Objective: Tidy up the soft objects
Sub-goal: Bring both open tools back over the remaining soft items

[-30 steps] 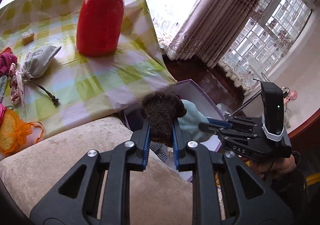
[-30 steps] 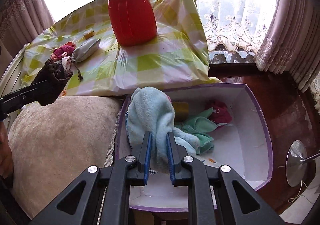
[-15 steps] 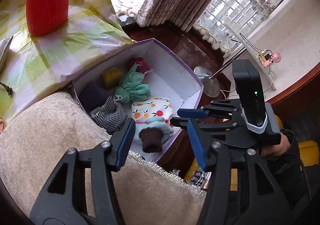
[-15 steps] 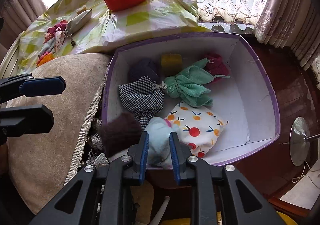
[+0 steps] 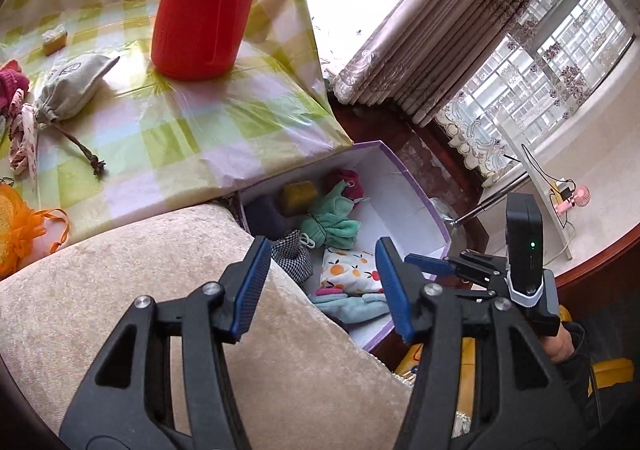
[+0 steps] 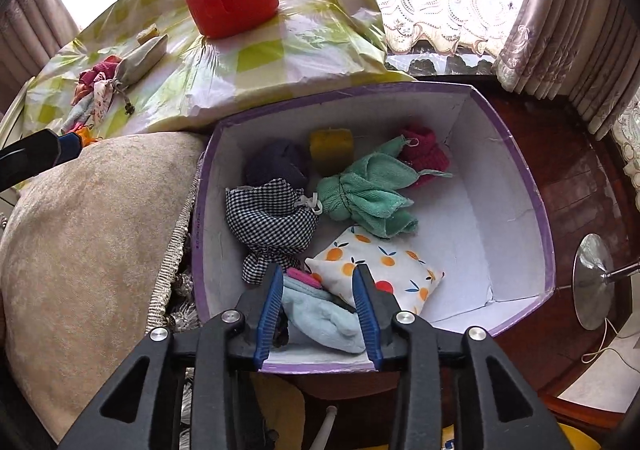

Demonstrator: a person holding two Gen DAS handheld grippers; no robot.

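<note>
- The white cardboard box with a purple rim [image 6: 532,186] sits low beside the beige plush cushion [image 6: 92,234], below the edge of the table with the green-and-white checked plastic cloth [image 5: 168,138]. It looks stiff enough to take drops without tipping. It already holds most of the soft pieces.
- The white pad printed with oranges [image 6: 384,270] lies flat near the box's front wall. It is light and squashy, best taken by a corner.
- The pale blue fleece mitten [image 6: 320,314] lies in the box's front corner, between the pads of the right gripper [image 6: 316,302]. Its jaws have just been opening and now stand apart, not pressing on the fleece, so I judge it released. It is limp and weightless-looking, and a pinch on any fold would hold it.
- The black-and-white gingham pouch [image 6: 272,226] and the mint-green knotted towel [image 6: 360,194] lie side by side mid-box. Both would sag if lifted, and their tied necks are the natural grip.
- The grey drawstring bag [image 5: 68,90] remains on the table, near the red plastic jug [image 5: 204,10]. It is light and floppy, best gripped at the gathered neck and not by the cord.
- The orange mesh puff [image 5: 16,234] lies at the table's near edge. It is airy and springy, and may slip from a shallow pinch.
- The left gripper [image 5: 320,282] hangs spread and empty over the cushion's edge.
</note>
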